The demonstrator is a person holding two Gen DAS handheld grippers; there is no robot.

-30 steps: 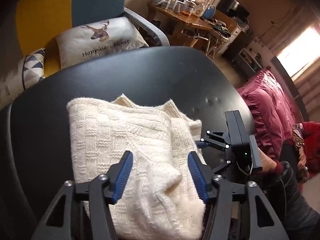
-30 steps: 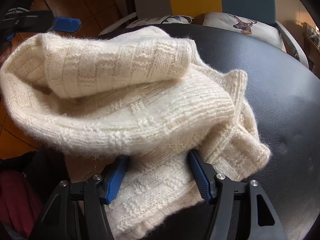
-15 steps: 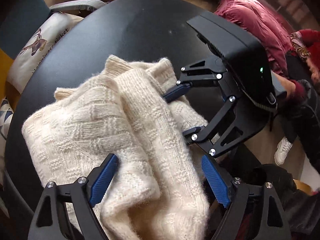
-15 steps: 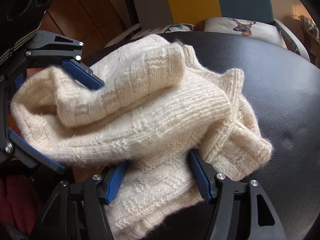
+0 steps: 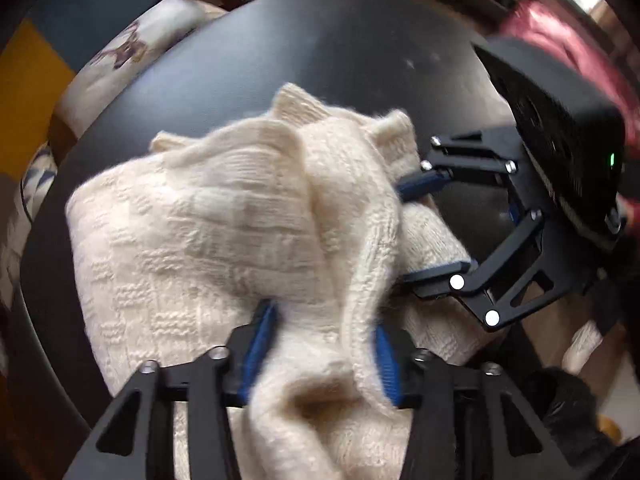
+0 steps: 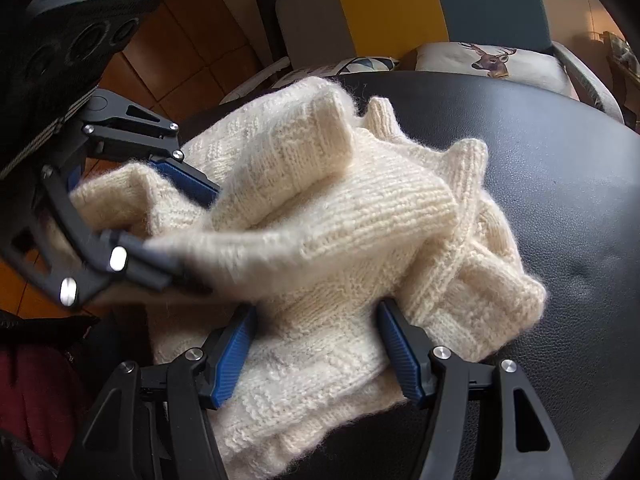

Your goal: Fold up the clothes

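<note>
The cream sweater (image 5: 224,240) lies bunched on the round black bench (image 5: 320,52), near its front edge. Half a second ago the left tongs (image 5: 320,354) were spread wide around the wool; now they are pinching a thick fold. The right tongs (image 6: 316,340) are still spread, with wool between them. The far side of the bench is bare. Only the right view shows the rolled sleeve (image 6: 304,148) clearly. The deer pillow (image 6: 492,62) sits behind.

No lettering can be read here; the deer-print cushion (image 6: 492,65) shows only its stag picture.
</note>
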